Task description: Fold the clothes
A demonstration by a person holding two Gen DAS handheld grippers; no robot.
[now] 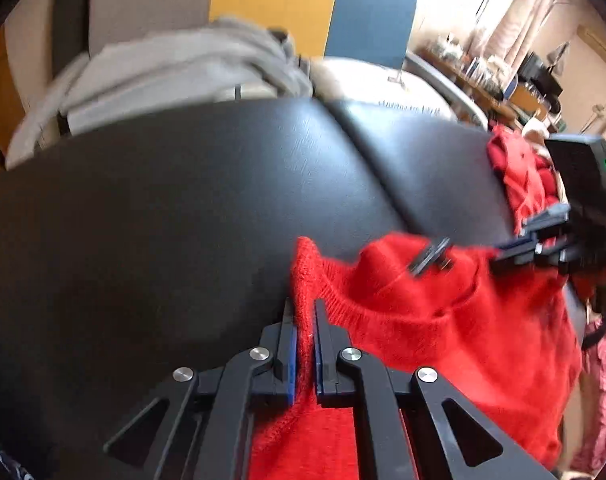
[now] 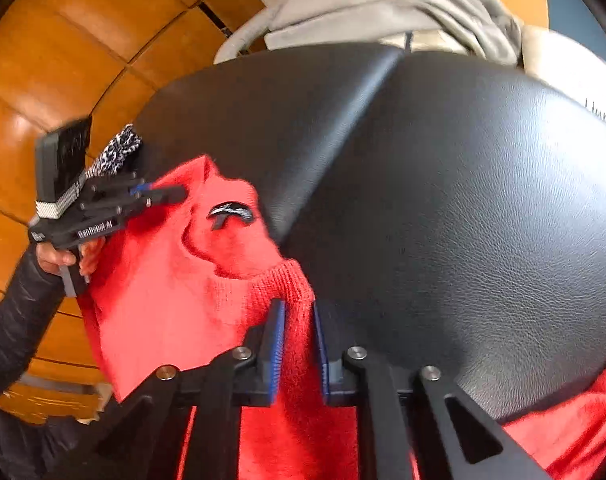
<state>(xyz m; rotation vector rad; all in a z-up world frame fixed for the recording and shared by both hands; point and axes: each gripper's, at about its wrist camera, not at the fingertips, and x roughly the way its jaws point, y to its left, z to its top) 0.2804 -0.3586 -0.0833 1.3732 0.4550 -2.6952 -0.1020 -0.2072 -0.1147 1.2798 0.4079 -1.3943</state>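
A red knitted sweater (image 1: 443, 340) hangs between my two grippers over the near part of a black leather cushion (image 1: 183, 220). At the bottom of the left wrist view, my left gripper (image 1: 303, 304) is shut on a ribbed edge of the knit. My right gripper (image 1: 499, 254) holds the sweater further right, near its black neck label (image 1: 429, 256). In the right wrist view, the right gripper (image 2: 299, 308) has the red sweater (image 2: 163, 280) pinched between its pads. The left gripper (image 2: 179, 194) grips the far corner, held by a hand (image 2: 53, 258) in a black sleeve.
The black leather cushion (image 2: 463, 200) has a seam down its middle. A grey garment (image 1: 175, 68) lies folded beyond its far edge. A wooden floor (image 2: 43, 60) lies to the left, a pink cloth (image 1: 603, 380) to the right, and a cluttered desk (image 1: 483, 76) stands far behind.
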